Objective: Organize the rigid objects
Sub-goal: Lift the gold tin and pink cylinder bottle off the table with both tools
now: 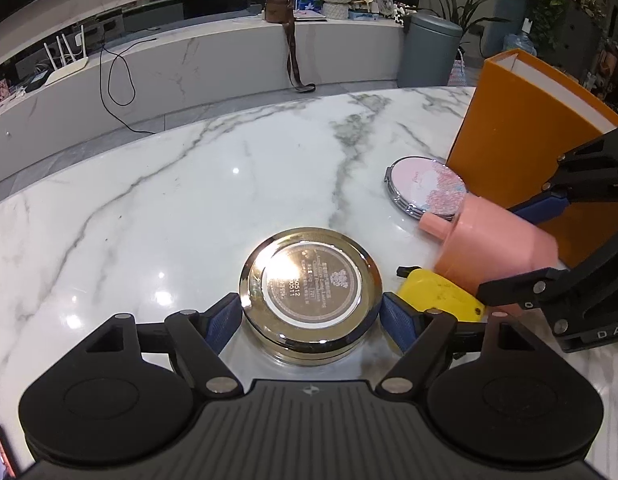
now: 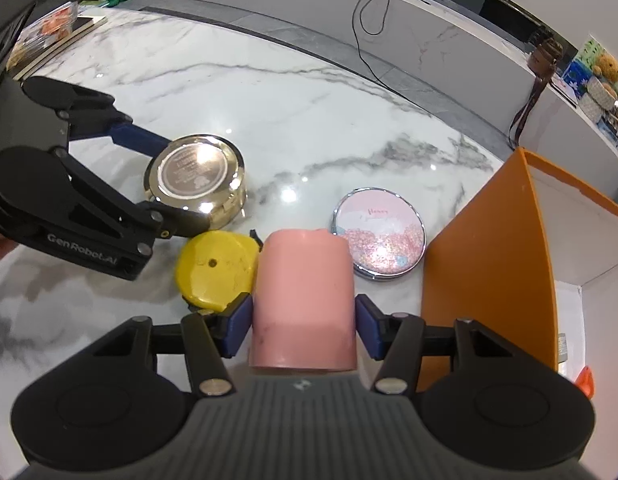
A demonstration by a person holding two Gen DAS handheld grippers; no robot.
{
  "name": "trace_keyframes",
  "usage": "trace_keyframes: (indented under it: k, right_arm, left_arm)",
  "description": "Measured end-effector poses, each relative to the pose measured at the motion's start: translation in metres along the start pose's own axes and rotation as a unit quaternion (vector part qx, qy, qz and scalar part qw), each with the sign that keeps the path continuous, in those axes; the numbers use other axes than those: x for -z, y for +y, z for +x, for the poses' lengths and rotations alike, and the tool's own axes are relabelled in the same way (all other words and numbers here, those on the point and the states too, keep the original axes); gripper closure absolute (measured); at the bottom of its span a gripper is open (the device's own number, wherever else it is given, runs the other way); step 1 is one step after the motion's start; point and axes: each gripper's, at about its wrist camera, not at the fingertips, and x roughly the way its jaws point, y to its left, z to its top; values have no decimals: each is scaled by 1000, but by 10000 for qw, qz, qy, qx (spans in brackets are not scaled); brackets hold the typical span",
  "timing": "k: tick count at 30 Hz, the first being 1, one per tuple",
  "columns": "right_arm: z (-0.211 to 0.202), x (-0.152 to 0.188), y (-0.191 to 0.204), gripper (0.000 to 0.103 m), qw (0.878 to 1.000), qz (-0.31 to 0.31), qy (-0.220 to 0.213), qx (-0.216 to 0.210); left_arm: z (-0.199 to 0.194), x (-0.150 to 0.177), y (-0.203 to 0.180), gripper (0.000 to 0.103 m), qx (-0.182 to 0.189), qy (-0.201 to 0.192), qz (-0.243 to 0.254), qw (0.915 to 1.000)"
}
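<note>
- Orange box [image 2: 489, 264] stands open at the right; its visible interior shows only white walls.
- Left gripper [image 1: 311, 312] straddles the gold tin [image 1: 309, 280], whether gripped I cannot tell.
- Right gripper [image 2: 303, 320] clasps the pink bottle [image 2: 305, 300].

The tall orange open box [image 2: 489, 248], right of the right gripper [image 2: 303, 322], is cut off by the picture's edge. The flat yellow plastic disc [image 1: 433, 290] is half hidden behind the pink plastic cylinder [image 1: 493, 248]. Print on the round gold metal tin [image 1: 309, 284] between the left gripper's pads is too small to read.
</note>
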Motion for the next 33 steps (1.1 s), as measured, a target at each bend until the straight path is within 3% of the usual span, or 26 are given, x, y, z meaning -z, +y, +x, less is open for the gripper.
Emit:
trace_keyframes:
  k: [11,13,27,33]
  right_arm:
    - [9,0,-1,47,9998,157,54,90]
    - [10,0,-2,48,9997,213,72,84]
    - [-3,-4,-8,48,9992,391,-20,-54]
    - [-16,-5,-10,48,9989,444,-132,-51]
  left_arm:
    - [9,3,1,11,-162,-319,-18,9994]
    - [9,4,1,15,-137,-357,-7,9993]
    - [3,1,5,16,-123,-201,-195,9995]
    - [-10,-4,5,16,-126,-323,-271,9990]
